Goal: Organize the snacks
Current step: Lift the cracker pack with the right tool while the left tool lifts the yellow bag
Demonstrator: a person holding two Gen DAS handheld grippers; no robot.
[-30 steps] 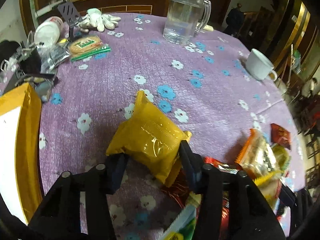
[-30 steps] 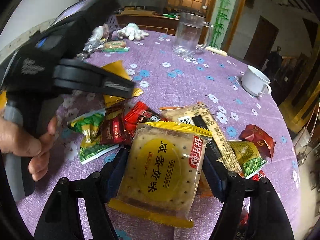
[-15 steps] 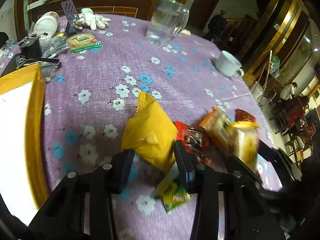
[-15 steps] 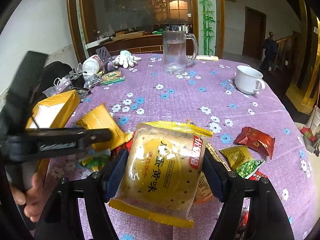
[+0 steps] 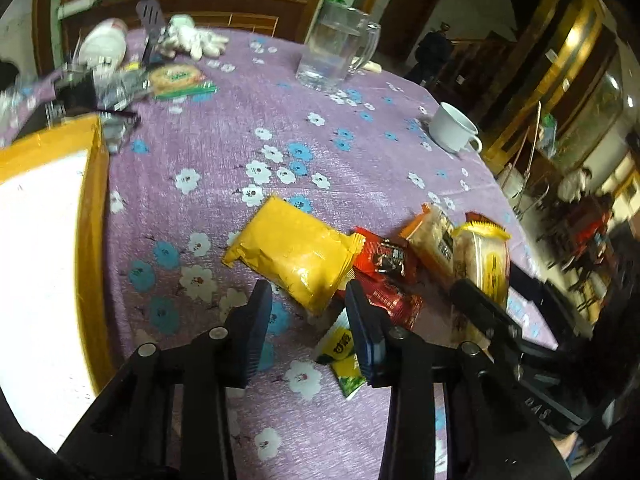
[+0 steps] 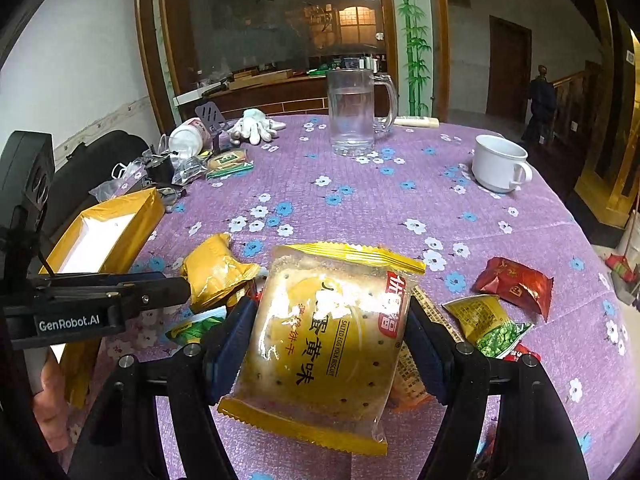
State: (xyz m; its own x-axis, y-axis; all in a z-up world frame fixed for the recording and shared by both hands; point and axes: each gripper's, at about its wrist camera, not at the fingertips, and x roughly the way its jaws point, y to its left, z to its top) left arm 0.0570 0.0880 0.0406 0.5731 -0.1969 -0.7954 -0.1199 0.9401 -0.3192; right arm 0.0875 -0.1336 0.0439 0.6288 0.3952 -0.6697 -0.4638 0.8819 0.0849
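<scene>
My right gripper (image 6: 328, 344) is shut on a clear yellow salted egg yolk biscuit pack (image 6: 332, 332) and holds it above the table; the pack also shows in the left wrist view (image 5: 486, 256). My left gripper (image 5: 308, 320) is open and empty, just short of a plain yellow snack pack (image 5: 292, 252) that lies on the purple flowered cloth; it also shows in the right wrist view (image 6: 216, 272). Red packs (image 5: 384, 260), an orange pack (image 5: 432, 240) and a green pack (image 5: 344, 352) lie beside it. A yellow box (image 5: 92, 216) with a white inside stands at the left.
A glass mug (image 5: 336, 56) and a white cup (image 5: 454, 128) stand farther back. Gloves (image 5: 196, 38), a white jar (image 5: 102, 44) and a round biscuit pack (image 5: 176, 78) lie at the far left. A red pack (image 6: 516, 284) and a green pea pack (image 6: 488, 324) lie at the right.
My left gripper let go of the plain yellow pack and drew back; the pack now lies on the cloth. My right gripper lifted the biscuit pack higher.
</scene>
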